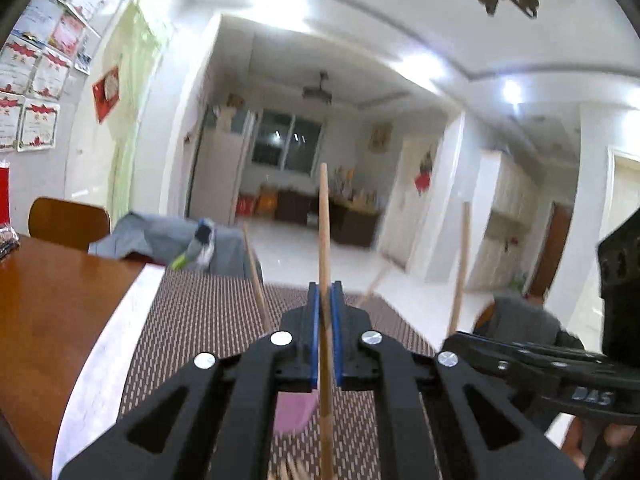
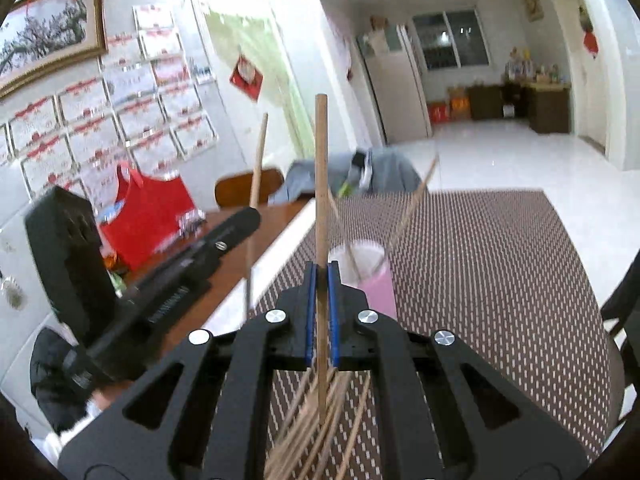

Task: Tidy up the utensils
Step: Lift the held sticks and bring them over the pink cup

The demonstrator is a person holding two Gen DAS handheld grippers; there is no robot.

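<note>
Chopsticks (image 2: 414,196) stand tilted in pink cup (image 2: 366,276).

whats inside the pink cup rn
Two thin wooden chopsticks stand in the pink cup, leaning out over its rim toward the right. The right gripper covers the cup's left side, and the cup's bottom cannot be seen.

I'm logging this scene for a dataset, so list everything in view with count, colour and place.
held chopsticks: two, tan wood, upright, one per gripper
cup: one, pink, on the placemat, chopsticks inside
loose chopsticks: blurred pile, tan, on the mat nearest the right camera
placemat: one, brown woven
table: one, reddish-brown wood
red bag: one, table's far left
chair: one, brown, behind the table
left gripper: black, blue pads
right gripper: black, blue pads
</note>
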